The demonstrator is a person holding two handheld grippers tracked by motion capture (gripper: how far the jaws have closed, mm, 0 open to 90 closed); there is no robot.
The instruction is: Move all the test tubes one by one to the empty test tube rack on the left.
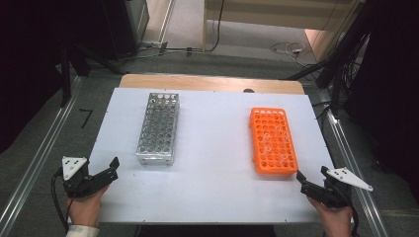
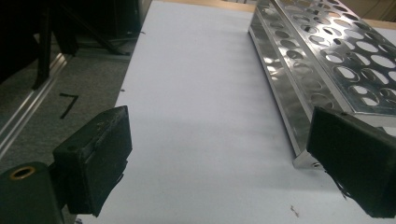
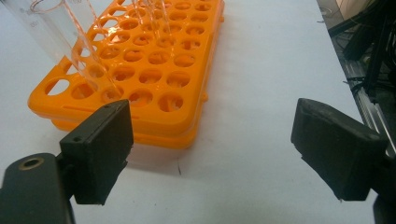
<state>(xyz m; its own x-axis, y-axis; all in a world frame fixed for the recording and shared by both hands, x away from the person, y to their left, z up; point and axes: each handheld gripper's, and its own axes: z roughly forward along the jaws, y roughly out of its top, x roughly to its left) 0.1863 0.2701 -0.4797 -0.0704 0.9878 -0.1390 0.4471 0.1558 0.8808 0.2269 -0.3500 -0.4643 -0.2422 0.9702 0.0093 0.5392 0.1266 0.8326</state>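
Orange rack [image 1: 272, 141]: plastic, many round holes, near the worktop's right edge; clear tubes [image 3: 88, 56] stand in it, their number hard to make out, tops cut off in the right gripper view. Metal rack [image 1: 158, 128]: shiny perforated sheet, left of centre. Worktop [image 1: 217, 177]: white, matte, on a wooden board. Left tool [image 1: 111, 170], near-left corner: jaws wide apart, empty. Right tool [image 1: 304, 183], near-right corner: jaws wide apart, empty. Floor: grey carpet, cables.

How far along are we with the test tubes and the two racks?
Nothing looks done yet: the clear tubes stand in the orange rack, and the metal rack looks empty. Nothing is in hand: left gripper and right gripper are open at the near edge. Any moving of tubes is still ahead.
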